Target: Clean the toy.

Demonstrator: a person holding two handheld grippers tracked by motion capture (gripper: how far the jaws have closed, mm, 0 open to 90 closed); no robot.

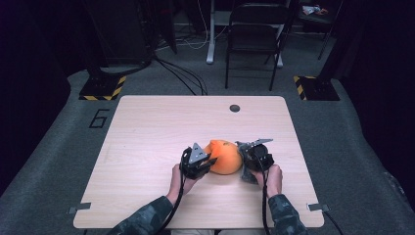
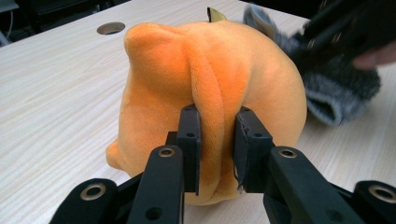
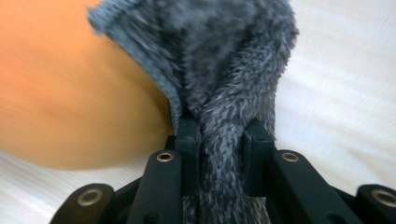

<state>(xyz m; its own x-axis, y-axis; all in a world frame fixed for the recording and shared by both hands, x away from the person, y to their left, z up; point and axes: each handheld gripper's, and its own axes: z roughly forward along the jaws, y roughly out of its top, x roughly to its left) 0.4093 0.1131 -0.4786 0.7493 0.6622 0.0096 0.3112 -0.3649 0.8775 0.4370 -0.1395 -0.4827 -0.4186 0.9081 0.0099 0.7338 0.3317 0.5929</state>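
Note:
An orange plush toy (image 1: 225,156) shaped like a round fruit lies on the wooden table (image 1: 156,127), near its front middle. My left gripper (image 1: 205,161) is at the toy's left side, shut on a fold of its orange fabric (image 2: 210,116). In the left gripper view a small green leaf (image 2: 215,14) sticks up at the toy's top. My right gripper (image 1: 249,159) sits against the toy's right side, shut on a grey fuzzy sock (image 3: 224,84). The sock (image 2: 336,88) hangs bunched beside the plush, its cuff touching the orange surface (image 3: 70,93).
A round cable hole (image 1: 235,108) is in the table near its far edge. A black folding chair (image 1: 254,34) stands beyond the table, with cables on the floor. Yellow-black striped stand bases (image 1: 103,88) sit at the far left and far right.

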